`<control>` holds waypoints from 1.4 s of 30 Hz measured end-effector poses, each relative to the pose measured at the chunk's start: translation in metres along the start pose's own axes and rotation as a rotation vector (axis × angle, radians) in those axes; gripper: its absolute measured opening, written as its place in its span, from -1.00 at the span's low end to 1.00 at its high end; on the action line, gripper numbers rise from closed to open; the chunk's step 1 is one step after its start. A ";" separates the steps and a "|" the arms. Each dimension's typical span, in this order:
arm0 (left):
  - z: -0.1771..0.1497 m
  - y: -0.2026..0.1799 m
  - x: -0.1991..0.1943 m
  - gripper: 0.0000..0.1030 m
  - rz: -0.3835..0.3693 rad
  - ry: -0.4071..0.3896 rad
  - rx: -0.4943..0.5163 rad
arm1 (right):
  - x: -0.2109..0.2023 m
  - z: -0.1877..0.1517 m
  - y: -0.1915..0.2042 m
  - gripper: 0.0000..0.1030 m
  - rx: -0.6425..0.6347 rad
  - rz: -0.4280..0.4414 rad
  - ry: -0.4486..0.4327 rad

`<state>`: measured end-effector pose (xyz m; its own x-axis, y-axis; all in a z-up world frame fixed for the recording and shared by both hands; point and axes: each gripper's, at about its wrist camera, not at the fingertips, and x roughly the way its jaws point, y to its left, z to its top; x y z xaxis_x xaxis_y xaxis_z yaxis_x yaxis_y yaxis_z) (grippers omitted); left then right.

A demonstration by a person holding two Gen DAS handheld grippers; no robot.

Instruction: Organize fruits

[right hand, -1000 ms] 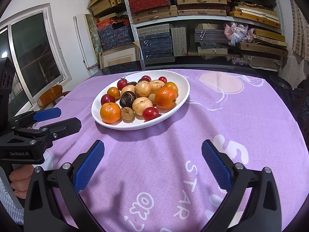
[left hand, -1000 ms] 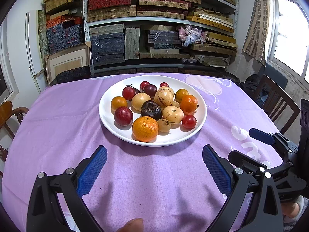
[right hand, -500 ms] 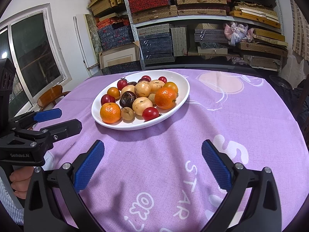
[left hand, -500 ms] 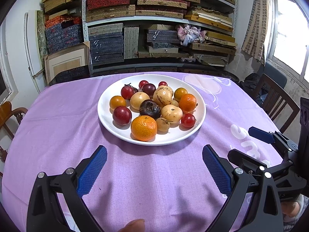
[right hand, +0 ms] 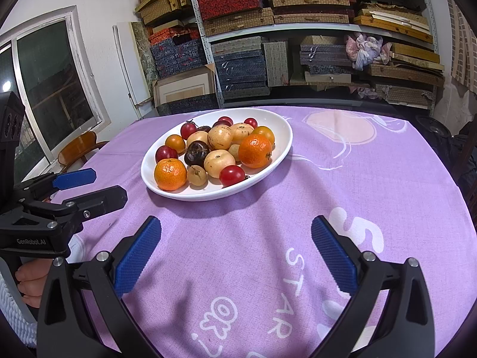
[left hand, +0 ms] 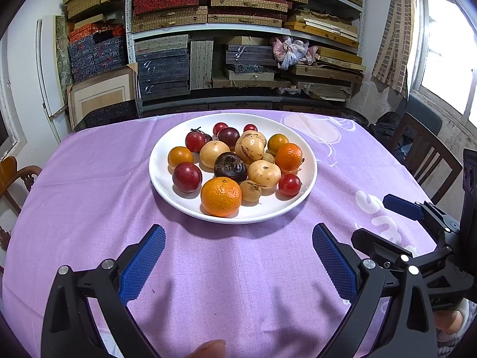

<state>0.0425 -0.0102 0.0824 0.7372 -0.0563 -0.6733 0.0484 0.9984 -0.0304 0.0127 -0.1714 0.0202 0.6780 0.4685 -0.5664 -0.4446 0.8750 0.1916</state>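
A white plate (left hand: 167,191) (right hand: 277,155) on the purple tablecloth holds several fruits: oranges (left hand: 221,197) (right hand: 170,174), red plums (left hand: 187,177), pale yellow fruits (left hand: 264,174), a dark fruit (left hand: 230,164) and cherry tomatoes (left hand: 289,184) (right hand: 232,175). My left gripper (left hand: 238,256) is open and empty, just in front of the plate. My right gripper (right hand: 235,250) is open and empty, in front of the plate and to its right. Each gripper shows in the other's view, the right one (left hand: 396,223) and the left one (right hand: 86,188).
Shelves of stacked boxes (left hand: 238,29) stand behind the table. A wooden chair (left hand: 423,155) is at the right edge and another chair (left hand: 15,176) at the left. The tablecloth (right hand: 357,179) carries white print on the right side.
The plate sits slightly higher and more to the left in the left wrist view, so the left gripper has shifted a little. The right wrist view is nearly unchanged.
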 end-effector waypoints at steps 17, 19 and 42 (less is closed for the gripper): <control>-0.002 -0.001 0.003 0.93 -0.011 0.003 0.006 | 0.000 0.000 0.000 0.92 0.001 0.000 0.000; -0.002 -0.001 0.002 0.93 -0.013 0.004 0.005 | 0.000 0.000 0.000 0.92 0.002 0.001 0.001; -0.002 -0.003 -0.012 0.93 0.016 -0.059 0.015 | 0.000 0.001 0.000 0.92 0.004 -0.004 -0.005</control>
<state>0.0322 -0.0124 0.0885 0.7762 -0.0408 -0.6291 0.0460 0.9989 -0.0082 0.0131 -0.1714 0.0212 0.6823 0.4658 -0.5635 -0.4399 0.8772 0.1925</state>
